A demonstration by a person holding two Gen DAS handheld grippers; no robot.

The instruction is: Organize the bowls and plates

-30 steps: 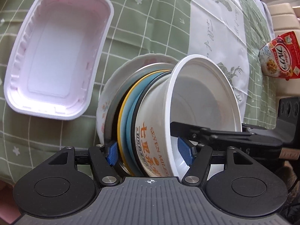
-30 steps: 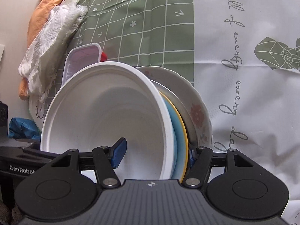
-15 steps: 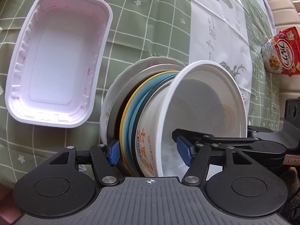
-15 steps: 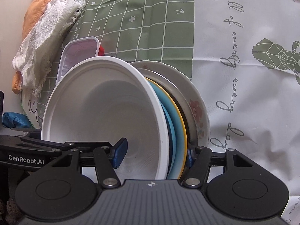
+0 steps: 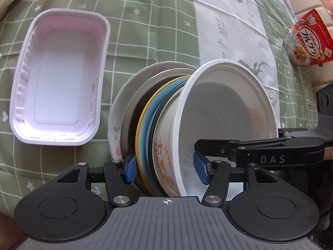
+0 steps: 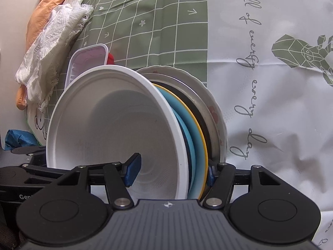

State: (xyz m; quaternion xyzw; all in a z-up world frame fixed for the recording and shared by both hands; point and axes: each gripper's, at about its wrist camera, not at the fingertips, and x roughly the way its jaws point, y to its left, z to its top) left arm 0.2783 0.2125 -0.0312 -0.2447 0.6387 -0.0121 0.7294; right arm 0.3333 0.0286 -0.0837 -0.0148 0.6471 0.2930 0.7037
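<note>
A stack of dishes is held between both grippers above the tablecloth: a white noodle bowl [image 5: 224, 112] with orange print, a blue plate with a yellow rim [image 5: 143, 129], a metal plate and a floral white plate [image 5: 116, 125]. My left gripper [image 5: 166, 167] is shut on the stack, one pad behind the plates, one inside the bowl. My right gripper [image 6: 170, 171] is shut on the same stack from the opposite side; the bowl [image 6: 108, 125] and plates [image 6: 195, 131] show there too. The right gripper's fingers [image 5: 270, 145] reach into the left wrist view.
A white rectangular plastic tray [image 5: 58, 83] lies on the green checked tablecloth [image 5: 145, 20] to the left; it also shows in the right wrist view [image 6: 87, 60]. A red cereal bag [image 5: 308, 37] lies far right. White and orange cloths [image 6: 52, 41] are piled at the table's edge.
The held stack has moved with both grippers: in the left wrist view the tray and cloth have shifted down and right. Both grips are unchanged.
</note>
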